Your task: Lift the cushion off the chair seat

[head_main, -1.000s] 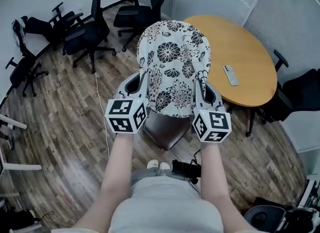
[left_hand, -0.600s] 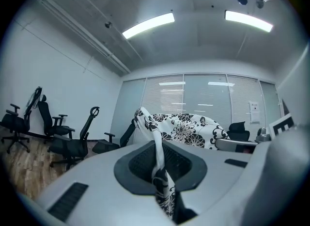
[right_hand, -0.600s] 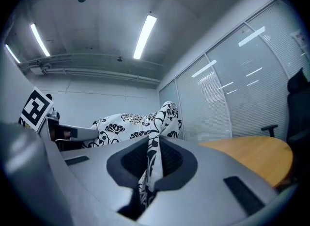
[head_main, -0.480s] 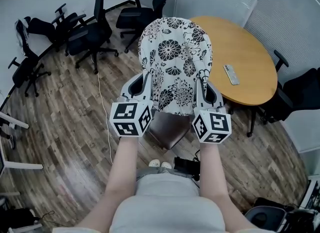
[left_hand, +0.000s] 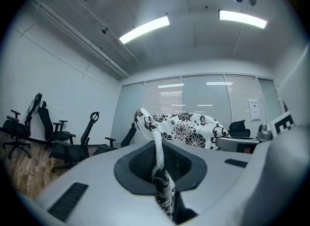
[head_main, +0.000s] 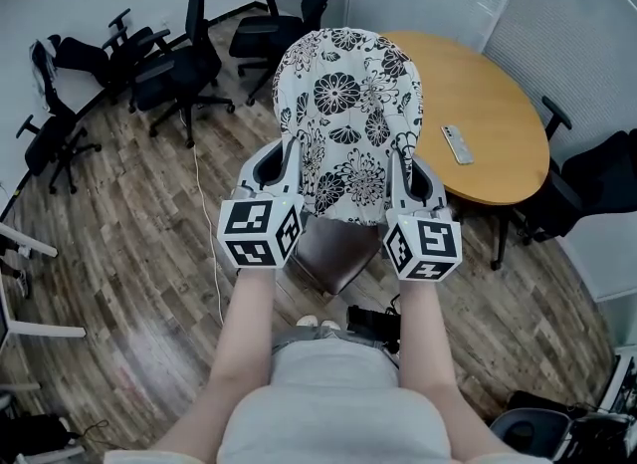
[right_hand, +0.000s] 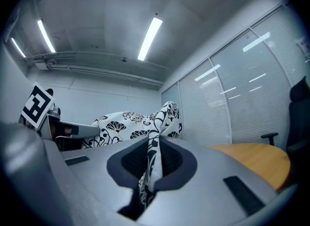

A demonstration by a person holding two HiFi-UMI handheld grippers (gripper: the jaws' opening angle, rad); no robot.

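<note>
Head view: the floral cushion [head_main: 348, 104] is held up over the brown chair seat [head_main: 333, 253], spanning your two grippers. Your left gripper [head_main: 290, 158] has its jaws clamped on the cushion's left edge, and your right gripper [head_main: 401, 165] has its jaws clamped on the right edge. Behind the cushion stand a round wooden table [head_main: 498, 104] and black office chairs [head_main: 179, 69].

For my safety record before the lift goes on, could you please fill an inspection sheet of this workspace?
Surface: brown chair seat, partly hidden below the cushion.
Job's things: floral cushion held up over the seat.
Clutter: slim remote-like device on the round table; dark gear on the floor.
Grippers: left gripper and right gripper each shut on a cushion edge.
Cables: white cable along the floor.
Surroundings: black office chairs by the wall.
</note>
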